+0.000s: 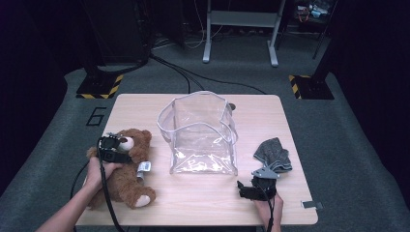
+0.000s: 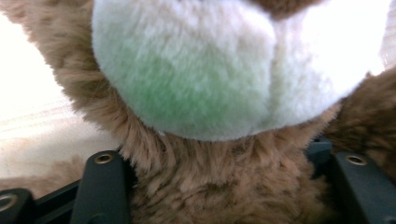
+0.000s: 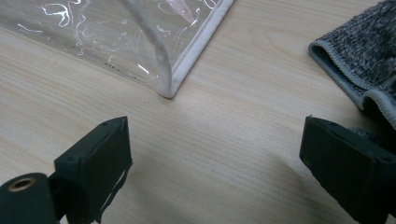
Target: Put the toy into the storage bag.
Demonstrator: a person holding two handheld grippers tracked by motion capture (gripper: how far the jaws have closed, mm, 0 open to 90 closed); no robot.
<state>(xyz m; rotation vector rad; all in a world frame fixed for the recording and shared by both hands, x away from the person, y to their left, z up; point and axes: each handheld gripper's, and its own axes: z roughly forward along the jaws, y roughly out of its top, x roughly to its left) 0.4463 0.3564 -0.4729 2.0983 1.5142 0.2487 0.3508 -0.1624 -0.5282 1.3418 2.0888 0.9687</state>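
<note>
Brown plush teddy bear lies left of the clear plastic bag, its furry neck clamped in the left gripper. Right of the bag, the right gripper rests with jaws apart beside a grey knitted cloth.

The left gripper hides part of the teddy bear's face

Light wood table on grey carpet floor, dark room, grey metal frame legs, hazard-striped bases, floor cables.
</note>
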